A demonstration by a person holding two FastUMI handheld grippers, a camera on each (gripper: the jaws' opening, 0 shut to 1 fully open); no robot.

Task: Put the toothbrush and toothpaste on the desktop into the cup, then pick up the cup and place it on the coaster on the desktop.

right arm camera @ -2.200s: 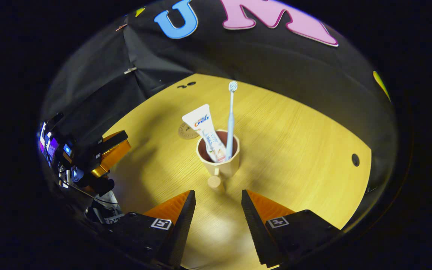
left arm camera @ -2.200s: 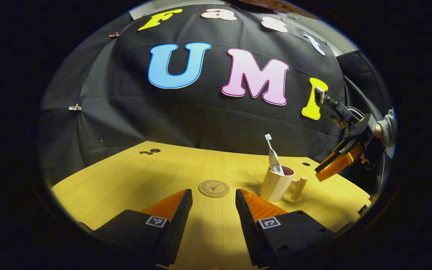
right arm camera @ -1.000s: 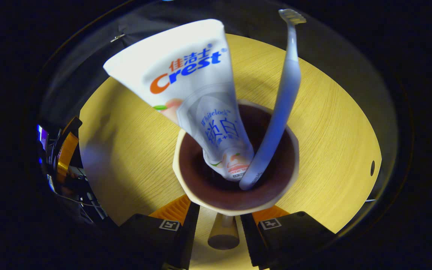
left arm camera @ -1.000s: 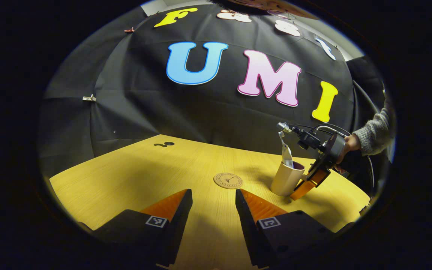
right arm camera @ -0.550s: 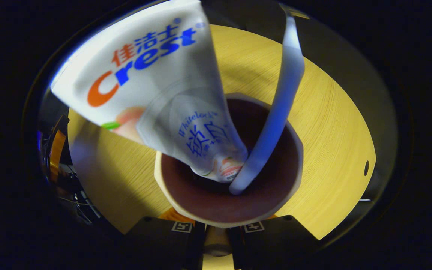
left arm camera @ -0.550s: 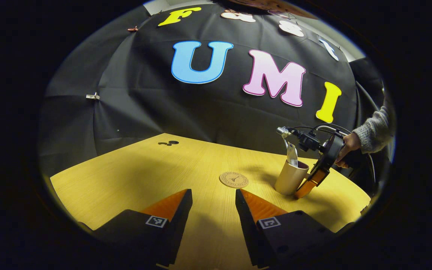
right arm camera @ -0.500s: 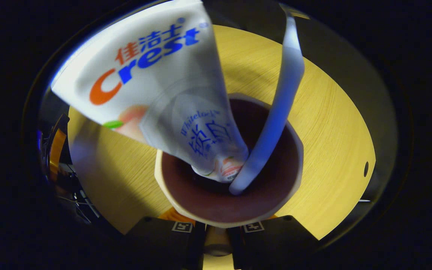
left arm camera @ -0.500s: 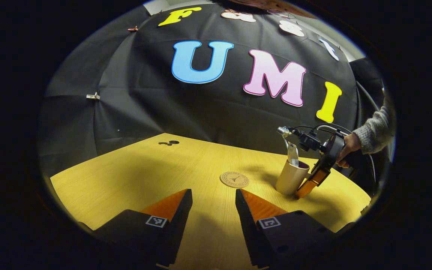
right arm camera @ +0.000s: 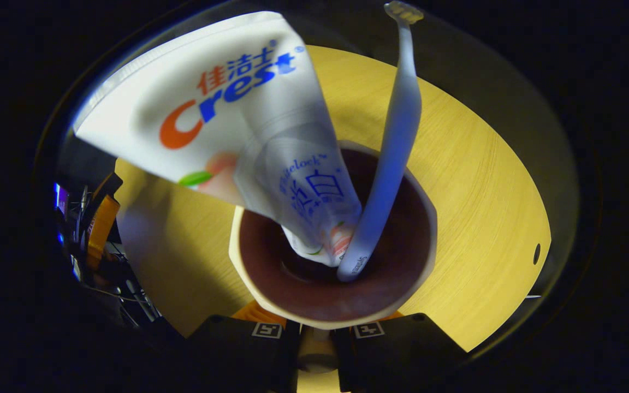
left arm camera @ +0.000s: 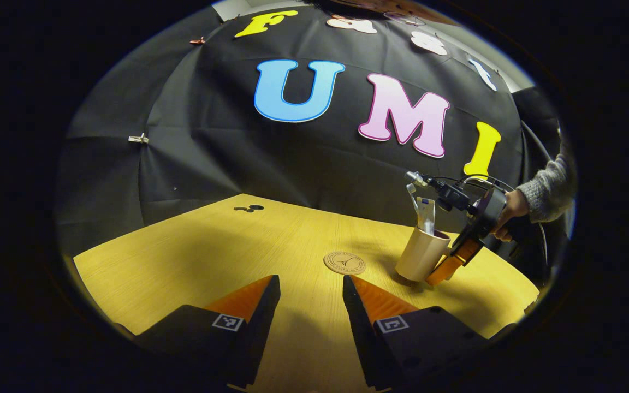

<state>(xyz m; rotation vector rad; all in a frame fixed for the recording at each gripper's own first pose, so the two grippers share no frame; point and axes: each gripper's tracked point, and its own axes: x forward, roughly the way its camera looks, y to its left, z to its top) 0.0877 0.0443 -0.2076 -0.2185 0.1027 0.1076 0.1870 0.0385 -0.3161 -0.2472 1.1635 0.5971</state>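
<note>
A beige cup (left arm camera: 419, 254) with a dark inside (right arm camera: 396, 275) holds a white toothpaste tube (right arm camera: 249, 131) and a light blue toothbrush (right arm camera: 396, 136). My right gripper (right arm camera: 315, 341) is shut on the cup's wooden handle (right arm camera: 314, 352); in the left gripper view the right gripper (left arm camera: 451, 263) holds the cup tilted, just off the desktop. The round brown coaster (left arm camera: 344, 262) lies on the wooden desktop (left arm camera: 211, 256), a short way left of the cup. My left gripper (left arm camera: 309, 297) hangs open over the near desktop, with nothing between its fingers.
A hand in a grey sleeve (left arm camera: 544, 191) holds the right gripper at the desktop's right end. Two dark holes (left arm camera: 249, 208) mark the far left of the desktop, another hole (right arm camera: 536, 254) its right side. The black cloth wall stands behind.
The right gripper closed in on the cup, shut on its handle, and has now lifted and tilted the cup slightly. The left gripper has stayed open and drifted a little.
</note>
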